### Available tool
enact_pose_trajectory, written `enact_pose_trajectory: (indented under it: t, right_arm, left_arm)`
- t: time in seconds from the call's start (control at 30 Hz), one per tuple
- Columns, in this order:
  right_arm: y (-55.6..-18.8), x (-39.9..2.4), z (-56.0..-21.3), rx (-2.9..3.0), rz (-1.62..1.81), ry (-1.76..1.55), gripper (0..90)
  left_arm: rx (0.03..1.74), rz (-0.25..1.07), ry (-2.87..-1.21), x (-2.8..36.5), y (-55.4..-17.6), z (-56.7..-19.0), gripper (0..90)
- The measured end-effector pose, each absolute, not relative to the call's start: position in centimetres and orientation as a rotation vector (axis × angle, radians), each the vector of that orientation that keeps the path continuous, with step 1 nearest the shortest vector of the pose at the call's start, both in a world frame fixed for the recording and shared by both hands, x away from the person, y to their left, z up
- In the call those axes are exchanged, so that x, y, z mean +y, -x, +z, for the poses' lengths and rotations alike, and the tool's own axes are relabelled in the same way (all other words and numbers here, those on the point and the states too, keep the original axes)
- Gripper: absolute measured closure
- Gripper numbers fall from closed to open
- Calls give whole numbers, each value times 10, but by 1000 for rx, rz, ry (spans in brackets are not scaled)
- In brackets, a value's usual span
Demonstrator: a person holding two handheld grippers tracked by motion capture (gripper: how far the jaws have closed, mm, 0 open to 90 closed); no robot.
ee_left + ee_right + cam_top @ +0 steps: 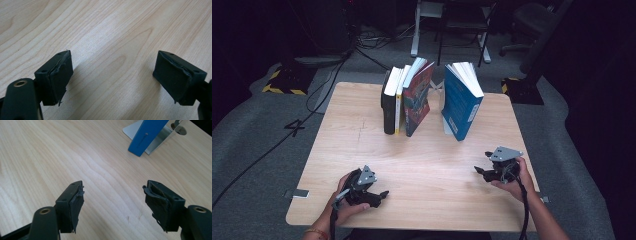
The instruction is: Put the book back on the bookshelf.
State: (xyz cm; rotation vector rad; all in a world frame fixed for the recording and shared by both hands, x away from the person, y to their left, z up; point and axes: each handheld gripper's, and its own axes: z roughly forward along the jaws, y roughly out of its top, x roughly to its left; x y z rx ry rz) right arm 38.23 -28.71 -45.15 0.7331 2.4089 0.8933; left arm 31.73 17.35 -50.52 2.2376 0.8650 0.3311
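Both grippers — left gripper [382, 194], right gripper [478, 170] — gape empty; blue book [460, 102] leans on bookend [160, 140].

table [422, 160]: pale wood-grain top, smooth, matt
blue paperback book [460, 105]: glossy card cover, paper pages
bookend [160, 141]: smooth grey metal
right gripper [113, 202]: matt black pads, frayed edges

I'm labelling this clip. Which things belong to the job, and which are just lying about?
Job:
- blue book, leaning on a metal bookend
- three books standing together
- left gripper, open
- right gripper, open

Lying about:
- office chairs behind the table
- floor cables
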Motion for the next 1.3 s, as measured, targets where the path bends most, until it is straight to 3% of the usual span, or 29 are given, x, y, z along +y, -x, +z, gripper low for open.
enact_pose_trajectory:
  t: [0.37, 0.8, 1.3]
  right_arm:
    - [-360, -307, -469, 2393, 857, -757, 255]
    - [-335, -361, -501, 2354, 979, -970, 234]
    - [-323, -386, -505, 2344, 1040, -1097, 209]
  left_arm:
    - [866, 332, -2237, 173, -317, -505, 159]
    - [874, 332, -2233, 173, -317, -505, 159]
    - [890, 337, -2230, 173, -319, -505, 159]
